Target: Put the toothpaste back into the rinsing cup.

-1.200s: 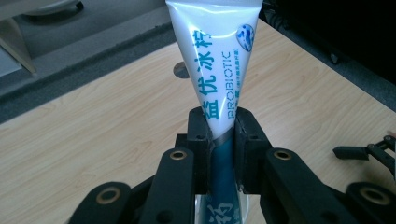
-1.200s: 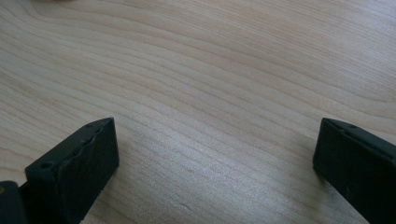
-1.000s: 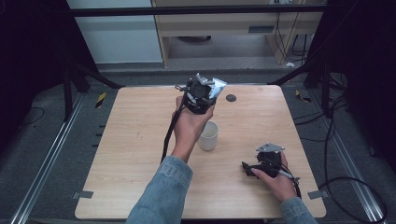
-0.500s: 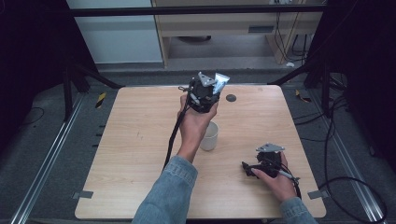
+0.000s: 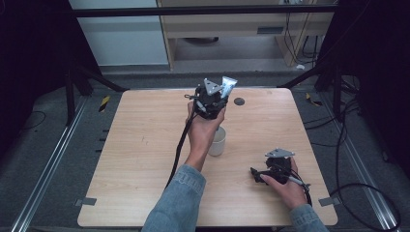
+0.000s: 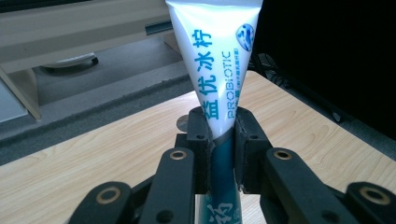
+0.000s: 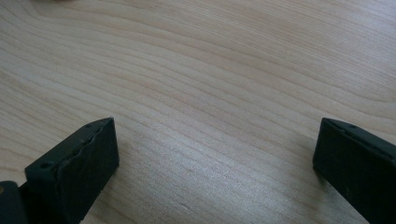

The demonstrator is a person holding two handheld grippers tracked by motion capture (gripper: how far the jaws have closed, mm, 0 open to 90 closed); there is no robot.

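At frame centre, the left hand-held gripper (image 6: pixel 219 140) clamps a white-and-teal tube (image 6: pixel 217 70) above the desk (image 5: pixel 145 145); a white cup (image 5: pixel 217 141), partly hidden, stands beneath. Lower right, the right hand-held gripper (image 7: pixel 215 154) rests agape.

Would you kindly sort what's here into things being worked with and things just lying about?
In use:
- white and teal toothpaste tube, clamped in the left gripper
- white cylindrical cup, beneath that hand

Lying about:
- small dark round disc on the wooden table
- right gripper, open, idle
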